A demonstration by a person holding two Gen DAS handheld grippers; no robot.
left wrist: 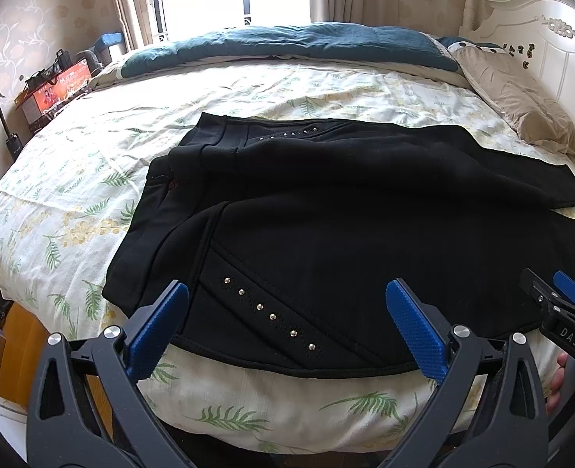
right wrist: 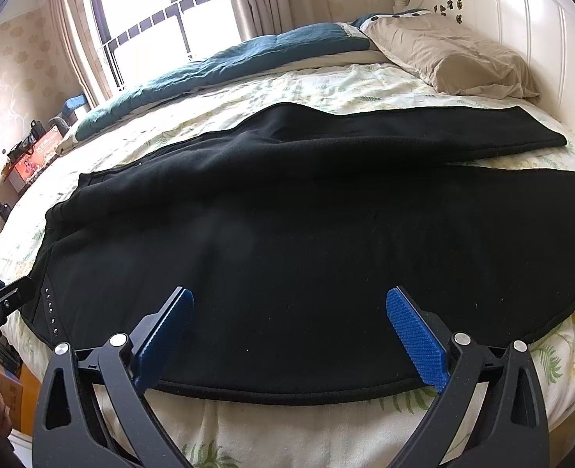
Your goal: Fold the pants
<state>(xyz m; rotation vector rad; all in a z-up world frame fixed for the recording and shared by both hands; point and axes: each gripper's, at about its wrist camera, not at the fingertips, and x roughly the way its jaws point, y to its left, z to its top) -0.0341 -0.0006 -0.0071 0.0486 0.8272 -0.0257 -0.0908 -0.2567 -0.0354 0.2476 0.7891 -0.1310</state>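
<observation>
pants (left wrist: 326,202): black, studded | sheet (left wrist: 73,179): cream, green fern print | quilt (left wrist: 287,43): teal

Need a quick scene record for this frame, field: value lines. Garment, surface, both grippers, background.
garment: black pants spread flat, waist end to the left, two legs running right
detail: stud row near the front edge
surface: bed sheet, leaf print
left gripper: open, over the waist end, holding nothing
right gripper: open, over the near leg, holding nothing
background: tan pillow, teal blanket, white headboard
</observation>
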